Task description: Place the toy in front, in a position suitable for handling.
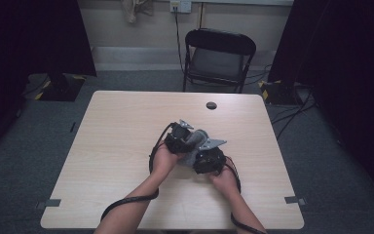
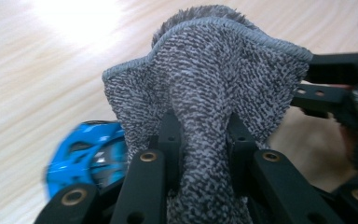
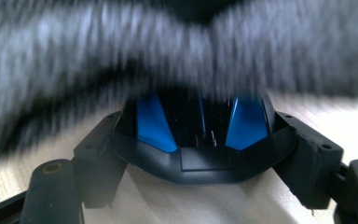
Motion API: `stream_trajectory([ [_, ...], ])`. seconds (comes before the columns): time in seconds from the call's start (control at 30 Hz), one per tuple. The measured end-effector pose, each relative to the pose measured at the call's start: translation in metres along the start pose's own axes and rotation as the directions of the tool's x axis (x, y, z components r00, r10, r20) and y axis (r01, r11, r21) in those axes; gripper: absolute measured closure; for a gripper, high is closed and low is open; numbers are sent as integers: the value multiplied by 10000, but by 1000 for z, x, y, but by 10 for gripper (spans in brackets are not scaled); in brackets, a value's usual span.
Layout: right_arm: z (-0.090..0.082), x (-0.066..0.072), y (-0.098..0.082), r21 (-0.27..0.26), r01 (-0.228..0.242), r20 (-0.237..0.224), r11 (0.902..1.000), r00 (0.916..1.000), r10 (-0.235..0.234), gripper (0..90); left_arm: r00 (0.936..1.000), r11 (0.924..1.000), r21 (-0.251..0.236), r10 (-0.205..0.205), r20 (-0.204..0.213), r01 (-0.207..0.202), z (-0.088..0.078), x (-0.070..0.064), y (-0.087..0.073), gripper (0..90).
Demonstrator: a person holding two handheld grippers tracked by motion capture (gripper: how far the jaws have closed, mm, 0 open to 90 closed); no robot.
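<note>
Near the front edge of the bench (image 1: 126, 117), the person's forearms come in and meet at its middle. The left hand-held gripper (image 2: 200, 135) pinches a fold of grey knitted cloth (image 2: 205, 79) tight between its jaws. The right hand-held gripper (image 3: 205, 154) clamps a blue and black toy car (image 3: 200, 126) by its sides, with the cloth draped blurrily over the car's far end. Beyond the bench stands a black folding chair (image 1: 219, 56).
</note>
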State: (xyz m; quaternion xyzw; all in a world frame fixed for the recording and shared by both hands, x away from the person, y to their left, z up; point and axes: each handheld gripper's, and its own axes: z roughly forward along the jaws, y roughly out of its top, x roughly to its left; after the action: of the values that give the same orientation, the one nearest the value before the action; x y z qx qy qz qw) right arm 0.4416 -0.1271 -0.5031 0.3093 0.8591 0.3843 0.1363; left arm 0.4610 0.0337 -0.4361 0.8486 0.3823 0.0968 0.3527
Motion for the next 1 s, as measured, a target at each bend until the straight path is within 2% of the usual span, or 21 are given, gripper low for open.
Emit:
stream_trajectory([
  [0.2, 0, 0, 0, -14, -3, 5, 10000, 10000, 3, 246, 9996, 9998, 105, 169, 220, -171, 9, -10, -1, 731],
  [0.33, 0, 0, 0, -6, -16, 5, 10000, 10000, 16, 246, 9993, 9998, 136, 169, 330, -174, 11, -10, -4, 705],
  [0.37, 0, 0, 0, -13, 1, 9, 10000, 10000, -1, 246, 9991, 9999, 88, 77, 410, -81, 12, -10, -5, 676],
  [0.4, 0, 0, 0, -12, 8, 4, 10000, 10000, -8, 246, 9988, 10000, 39, 53, 489, -55, 12, -8, -6, 595],
  [0.43, 0, 0, 0, -12, 8, 4, 10000, 10000, -8, 246, 9987, 10000, -56, 27, 516, -24, 12, -7, -7, 595],
  [0.53, 0, 0, 0, -7, -12, 3, 10000, 10000, 12, 246, 9989, 9997, -221, -28, 466, 38, 9, -5, -7, 466],
  [0.63, 0, 0, 0, -1, 2, -1, 10000, 10000, -2, 246, 9985, 9994, -305, -146, 532, 163, 6, -2, -7, 479],
  [0.8, 0, 0, 0, -1, 3, 1, 10000, 10000, -3, 246, 9985, 9999, -102, -36, 551, 42, 5, -1, -11, 496],
  [0.87, 0, 0, 0, 7, -4, 0, 10000, 10000, 4, 246, 9990, 9999, -88, 95, 436, -91, 6, -2, -12, 542],
  [0.93, 0, 0, 0, 11, -8, -2, 10000, 10000, 8, 246, 9991, 10000, -40, 49, 418, -47, 8, -1, -12, 583],
  [1.0, 0, 0, 0, 11, 2, -4, 10000, 10000, -2, 246, 9991, 10000, -38, 67, 427, -65, 8, -2, -12, 592],
])
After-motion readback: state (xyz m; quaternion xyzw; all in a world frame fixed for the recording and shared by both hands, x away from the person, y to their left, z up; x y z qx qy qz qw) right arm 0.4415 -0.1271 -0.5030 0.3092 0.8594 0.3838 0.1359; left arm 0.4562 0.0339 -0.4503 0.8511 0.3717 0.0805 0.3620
